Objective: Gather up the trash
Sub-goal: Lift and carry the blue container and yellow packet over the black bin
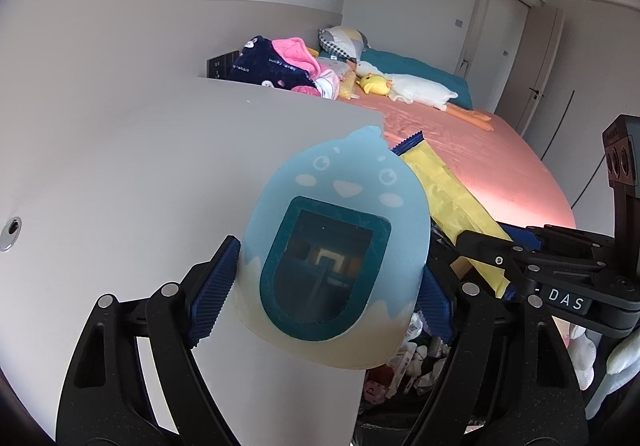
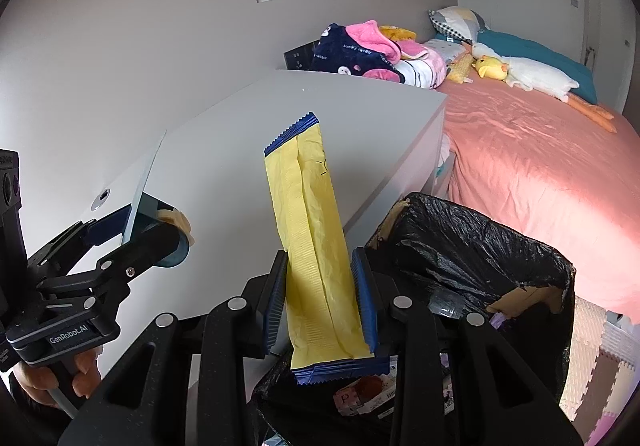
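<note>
Both hands loaded over the bin [image 2: 472, 246]: my right gripper [image 2: 320, 298] clamps the yellow wrapper [image 2: 316, 246] above the black liner; my left gripper [image 1: 320, 282], spread wide, pinches the blue cartoon card [image 1: 340, 242]. I would centre each before releasing. White tabletop [image 2: 320, 118] beside; pink bed [image 2: 540, 166] behind.

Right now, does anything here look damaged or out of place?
The bin looks patched: brown tape shows through gaps in its black liner at the rim. Otherwise the yellow wrapper is creased, as trash would be.
</note>
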The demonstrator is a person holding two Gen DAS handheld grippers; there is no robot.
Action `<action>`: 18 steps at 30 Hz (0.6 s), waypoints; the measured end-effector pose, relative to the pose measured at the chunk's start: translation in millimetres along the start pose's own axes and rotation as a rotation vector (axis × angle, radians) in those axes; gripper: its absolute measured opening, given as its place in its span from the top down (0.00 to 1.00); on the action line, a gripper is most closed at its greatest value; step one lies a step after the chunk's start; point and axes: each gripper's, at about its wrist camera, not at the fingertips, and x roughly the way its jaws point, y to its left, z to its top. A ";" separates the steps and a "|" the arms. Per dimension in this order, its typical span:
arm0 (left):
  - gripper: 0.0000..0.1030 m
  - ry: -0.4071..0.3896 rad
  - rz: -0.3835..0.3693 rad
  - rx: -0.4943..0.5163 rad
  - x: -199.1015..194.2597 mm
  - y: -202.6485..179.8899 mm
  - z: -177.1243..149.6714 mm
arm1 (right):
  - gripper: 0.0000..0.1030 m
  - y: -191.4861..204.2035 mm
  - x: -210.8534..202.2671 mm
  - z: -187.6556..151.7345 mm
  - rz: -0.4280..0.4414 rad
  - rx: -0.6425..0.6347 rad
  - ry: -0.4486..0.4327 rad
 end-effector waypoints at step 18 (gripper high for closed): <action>0.24 0.036 -0.082 0.059 19.5 -38.2 -1.7 | 0.67 -45.8 -18.3 -19.0 -0.073 0.094 -0.010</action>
